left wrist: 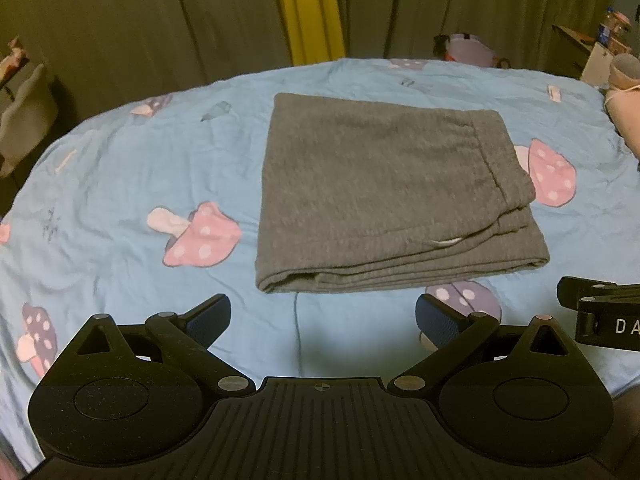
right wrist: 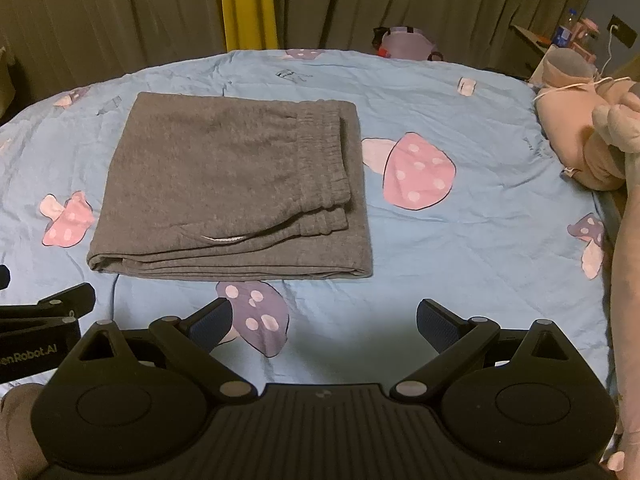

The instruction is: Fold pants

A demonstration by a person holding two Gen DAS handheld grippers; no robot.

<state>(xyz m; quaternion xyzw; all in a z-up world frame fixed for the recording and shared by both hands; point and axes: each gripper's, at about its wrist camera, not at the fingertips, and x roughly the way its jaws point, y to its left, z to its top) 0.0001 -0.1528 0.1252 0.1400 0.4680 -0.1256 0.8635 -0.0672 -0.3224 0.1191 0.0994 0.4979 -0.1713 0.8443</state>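
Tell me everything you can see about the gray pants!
The gray pants look like soft knit sweatpants, folded into a flat, layered rectangle on the blue mushroom bedsheet. The gathered elastic waistband lies on top along the right side, and a bit of white peeks from a pocket. Neither open claw touches them.

Left gripper (left wrist: 323, 322): body cut off by bottom edge of left wrist view; beyond its right pad, right gripper (left wrist: 600, 312) only partly in frame, lettering cut at "DA".

Right gripper (right wrist: 325, 324): body likewise cut at bottom. Past its left pad, label reads "...en Robot.AI", start lost at edge.

Pants (right wrist: 232, 188): lower layers hidden under top fold; legs and cuffs can't be told.

Far ahead of jaws, purple bag (right wrist: 406, 42) half hidden behind bed edge. Shelf items (right wrist: 576, 34) far right too small to ID. Plush toy (right wrist: 592, 136) cut by right edge.
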